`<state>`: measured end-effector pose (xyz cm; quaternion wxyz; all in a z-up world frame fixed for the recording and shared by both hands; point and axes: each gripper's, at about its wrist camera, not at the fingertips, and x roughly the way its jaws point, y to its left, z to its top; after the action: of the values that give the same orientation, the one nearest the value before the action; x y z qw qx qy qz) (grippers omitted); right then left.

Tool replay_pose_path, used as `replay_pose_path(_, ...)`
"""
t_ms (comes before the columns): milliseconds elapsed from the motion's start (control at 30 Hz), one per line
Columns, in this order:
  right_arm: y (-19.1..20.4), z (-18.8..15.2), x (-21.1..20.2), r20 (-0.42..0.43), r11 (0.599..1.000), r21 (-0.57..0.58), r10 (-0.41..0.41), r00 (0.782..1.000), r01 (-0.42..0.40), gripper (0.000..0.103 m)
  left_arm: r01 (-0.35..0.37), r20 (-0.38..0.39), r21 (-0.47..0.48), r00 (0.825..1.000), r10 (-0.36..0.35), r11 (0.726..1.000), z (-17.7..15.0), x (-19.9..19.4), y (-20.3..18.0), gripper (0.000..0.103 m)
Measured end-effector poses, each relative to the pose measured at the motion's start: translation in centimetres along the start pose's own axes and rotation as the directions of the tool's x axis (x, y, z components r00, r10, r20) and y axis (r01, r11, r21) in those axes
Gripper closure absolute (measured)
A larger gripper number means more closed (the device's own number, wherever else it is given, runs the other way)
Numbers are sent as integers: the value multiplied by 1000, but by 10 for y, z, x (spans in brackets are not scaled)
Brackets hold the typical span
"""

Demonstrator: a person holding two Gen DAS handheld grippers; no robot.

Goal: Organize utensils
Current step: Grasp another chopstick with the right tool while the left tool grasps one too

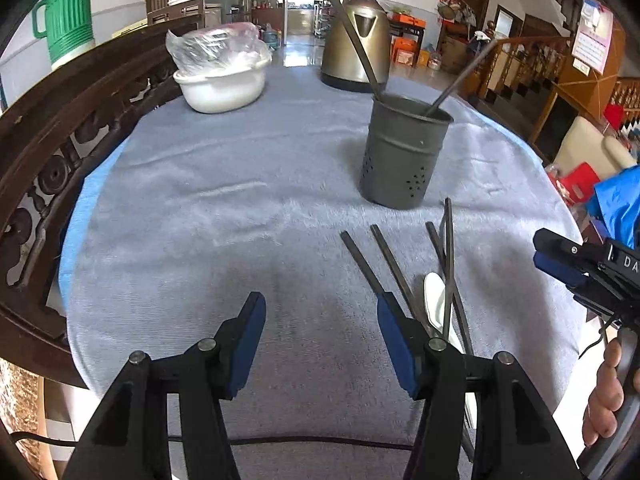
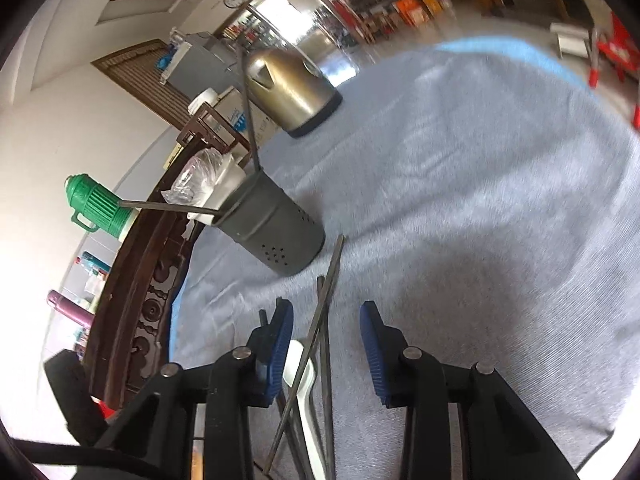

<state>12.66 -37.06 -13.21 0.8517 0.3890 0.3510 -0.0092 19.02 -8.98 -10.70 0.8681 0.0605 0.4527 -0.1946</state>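
— So where is there room?
— Bare grey cloth (image 1: 200,208) lies left of the holder (image 1: 404,152), which stands upright near the far edge.
— Counts?
— Two utensils in it; four chopsticks (image 1: 384,264) and one white spoon (image 1: 436,300) before it.
— Grippers?
— Left gripper (image 1: 320,344) spread, empty; right gripper (image 2: 326,344) spread, straddling chopsticks, pads not touching.

I am holding my left gripper (image 1: 320,344) open and tilted down; my right gripper (image 2: 326,350) is gaping too, gripping nothing.
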Motion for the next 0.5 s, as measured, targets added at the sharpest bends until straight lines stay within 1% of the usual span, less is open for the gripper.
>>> replay_pose_path(67, -3, 1, 8, -26, 1000, 20, 8, 1000, -7, 65, 5, -22, -5, 1000, -5, 1000, 1, 9, 0, 44)
replay_pose_path(167, -3, 8, 25, -53, 1000, 30, -2, 999, 4, 65, 20, -72, -34, 997, -22, 999, 8, 27, 4, 44)
replay_pose_path(333, 1, 30, 62, -131, 997, 77, -20, 991, 31, 65, 67, -150, -113, 985, -83, 991, 33, 51, 14, 45)
replay_pose_path(400, 3, 38, 74, -156, 994, 89, -49, 987, 63, 65, 57, -183, -142, 980, -83, 988, 44, 60, 16, 51)
replay_pose_path(467, 4, 46, 86, -179, 990, 108, -72, 981, 92, 69, 62, -201, -168, 975, -96, 984, 52, 66, 17, 54)
replay_pose_path(500, 6, 49, 91, -188, 988, 106, -93, 978, 115, 70, 52, -217, -177, 972, -90, 983, 56, 71, 16, 55)
